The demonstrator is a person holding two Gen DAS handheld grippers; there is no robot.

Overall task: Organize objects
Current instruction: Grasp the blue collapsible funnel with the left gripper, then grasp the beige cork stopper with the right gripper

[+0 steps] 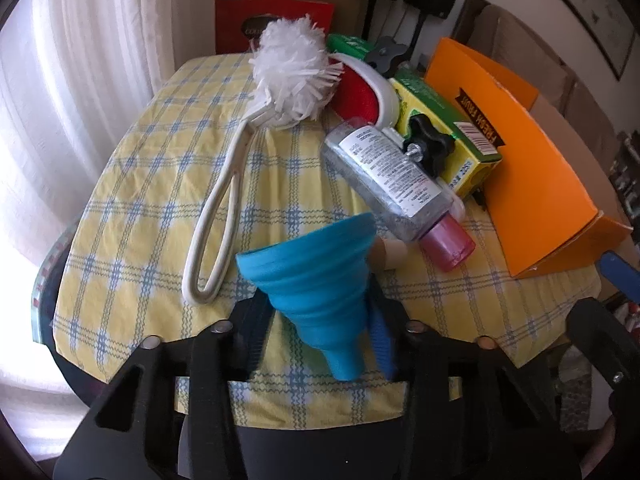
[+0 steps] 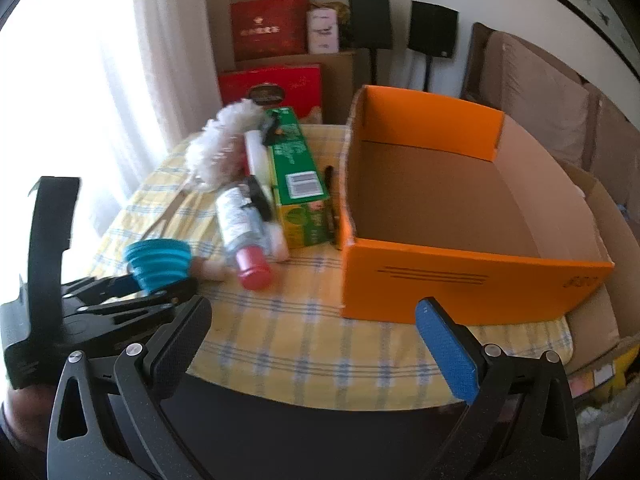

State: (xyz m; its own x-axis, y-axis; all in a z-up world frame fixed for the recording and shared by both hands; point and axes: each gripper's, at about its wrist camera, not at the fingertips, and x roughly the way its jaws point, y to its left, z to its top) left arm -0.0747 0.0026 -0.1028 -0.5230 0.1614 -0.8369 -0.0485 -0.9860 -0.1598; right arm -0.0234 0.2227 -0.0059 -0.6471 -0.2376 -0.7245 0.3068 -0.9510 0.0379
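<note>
My left gripper has its jaws pinched on the blue ribbed silicone funnel just above the yellow checked tablecloth, my right gripper gapes wide and empty, and the orange cardboard box holds nothing yet, so practically everything remains to sort.

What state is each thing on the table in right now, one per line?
Blue funnel: gripped in the left tool, wide end up.
Orange box: open, empty.
Clear bottle: lying on its side, pink cap on.
White brush: lying flat, handle toward the camera.
Green carton: lying down, closed.
Right tool: open, holding nothing.
</note>
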